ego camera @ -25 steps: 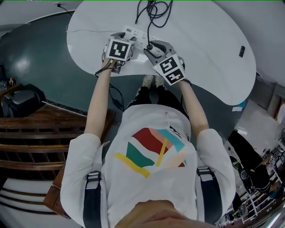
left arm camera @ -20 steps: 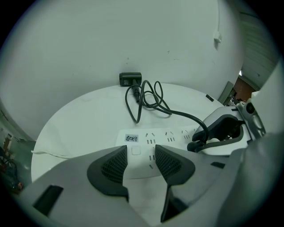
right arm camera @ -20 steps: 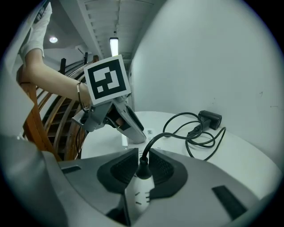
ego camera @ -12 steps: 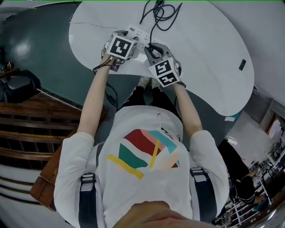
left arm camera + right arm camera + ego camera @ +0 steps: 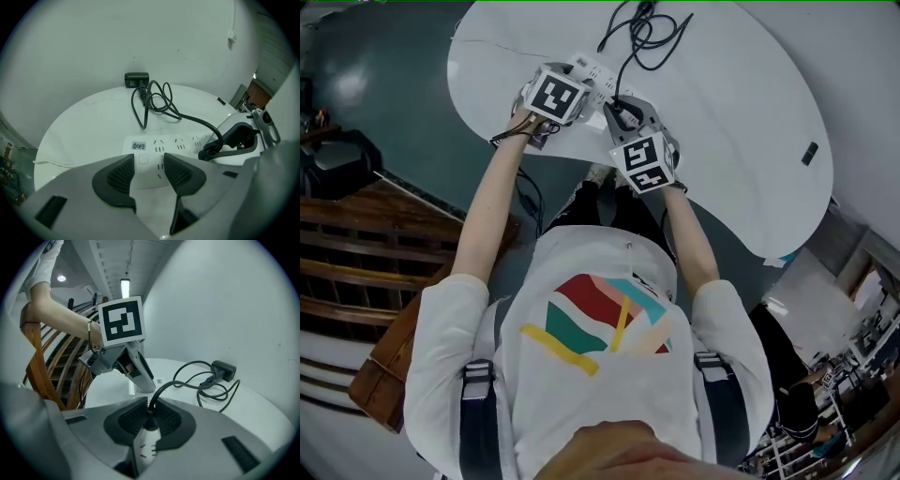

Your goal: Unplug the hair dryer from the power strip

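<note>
Jaws of right gripper (image 5: 149,409) have just been closing and now pinch black moulded plug (image 5: 151,423) in white plastic power strip (image 5: 178,143), ready to pull. The left gripper (image 5: 149,168), jaws narrowly apart and empty, sits over strip's switch end, probably bracing it.

Indoor hall: wooden stairs (image 5: 347,281), white table (image 5: 741,103)

Smooth plastic power strip (image 5: 180,142) and plug (image 5: 150,422), matt rubbery cord (image 5: 187,117), smooth table (image 5: 84,124)

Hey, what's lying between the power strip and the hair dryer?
Only the black cord, looped on the table between power strip and hair dryer; the left gripper view shows it.
</note>
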Demonstrator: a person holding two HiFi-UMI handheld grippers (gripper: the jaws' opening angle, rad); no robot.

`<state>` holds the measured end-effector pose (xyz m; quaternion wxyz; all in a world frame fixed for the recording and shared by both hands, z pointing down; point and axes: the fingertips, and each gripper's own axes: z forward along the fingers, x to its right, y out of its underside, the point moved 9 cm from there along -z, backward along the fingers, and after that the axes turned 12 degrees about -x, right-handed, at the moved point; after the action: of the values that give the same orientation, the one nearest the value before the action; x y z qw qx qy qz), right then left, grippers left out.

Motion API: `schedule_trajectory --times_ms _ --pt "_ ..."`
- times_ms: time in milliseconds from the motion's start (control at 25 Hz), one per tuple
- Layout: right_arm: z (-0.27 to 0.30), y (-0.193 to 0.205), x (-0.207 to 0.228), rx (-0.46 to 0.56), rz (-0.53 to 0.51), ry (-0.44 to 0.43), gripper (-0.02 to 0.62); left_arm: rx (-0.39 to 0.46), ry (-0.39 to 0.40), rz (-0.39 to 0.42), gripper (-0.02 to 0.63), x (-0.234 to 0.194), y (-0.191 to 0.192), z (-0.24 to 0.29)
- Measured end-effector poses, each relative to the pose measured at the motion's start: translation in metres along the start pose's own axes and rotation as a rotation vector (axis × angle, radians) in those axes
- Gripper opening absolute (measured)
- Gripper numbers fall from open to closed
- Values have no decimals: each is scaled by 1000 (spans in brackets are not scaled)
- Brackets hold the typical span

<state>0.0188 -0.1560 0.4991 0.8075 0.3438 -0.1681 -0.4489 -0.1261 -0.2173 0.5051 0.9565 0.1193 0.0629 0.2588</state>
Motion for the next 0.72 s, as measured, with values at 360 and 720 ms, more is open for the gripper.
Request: schedule_trajectory --times_ms 360,720 --pt "-21 -22 23 388 405 -159 57 -13 -22 27 198 0 -1 2" --pt "-53 -59 42 411 222 -114 58 -7 -19 21 199 -1 2 -2"
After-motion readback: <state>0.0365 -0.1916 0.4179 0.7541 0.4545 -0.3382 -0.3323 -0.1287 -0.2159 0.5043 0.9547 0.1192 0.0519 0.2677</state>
